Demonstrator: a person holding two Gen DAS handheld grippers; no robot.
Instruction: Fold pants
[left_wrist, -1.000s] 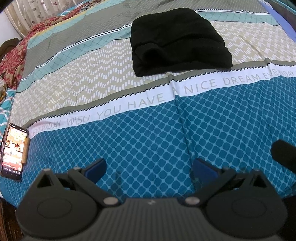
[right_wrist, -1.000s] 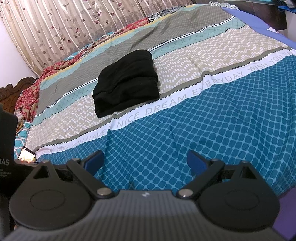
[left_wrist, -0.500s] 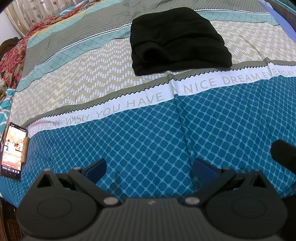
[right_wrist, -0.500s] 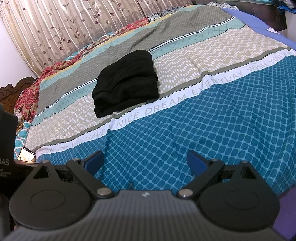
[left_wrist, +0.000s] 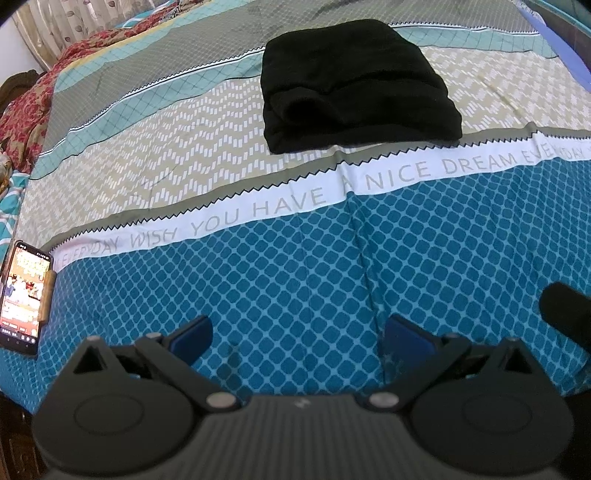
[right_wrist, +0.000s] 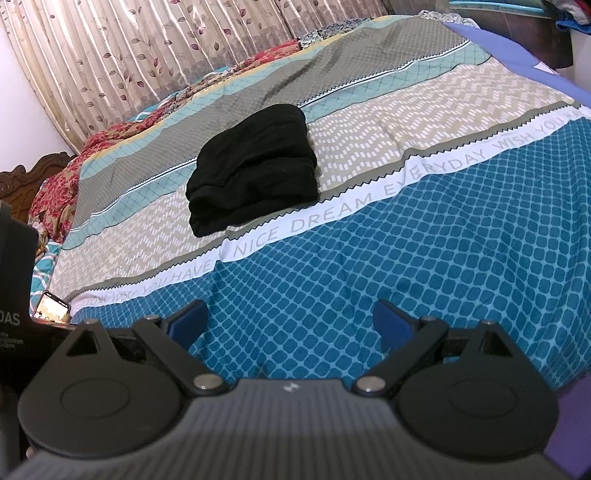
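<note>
A patterned bedspread (left_wrist: 295, 258) is seen filling both views. The black pants (left_wrist: 354, 85), folded into a compact bundle, are found at twelve o'clock, well apart from both grippers. The left gripper (left_wrist: 299, 332) and right gripper (right_wrist: 290, 317) are held spread wide, empty. A lit phone (left_wrist: 24, 291) is seen at nine o'clock.

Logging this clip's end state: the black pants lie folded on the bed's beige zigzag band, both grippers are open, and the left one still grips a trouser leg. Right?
Not quite. The left gripper holds nothing: the left wrist view shows only bedsheet between its open fingers. The pants lie folded on the beige band, and the right gripper is open too.
</note>
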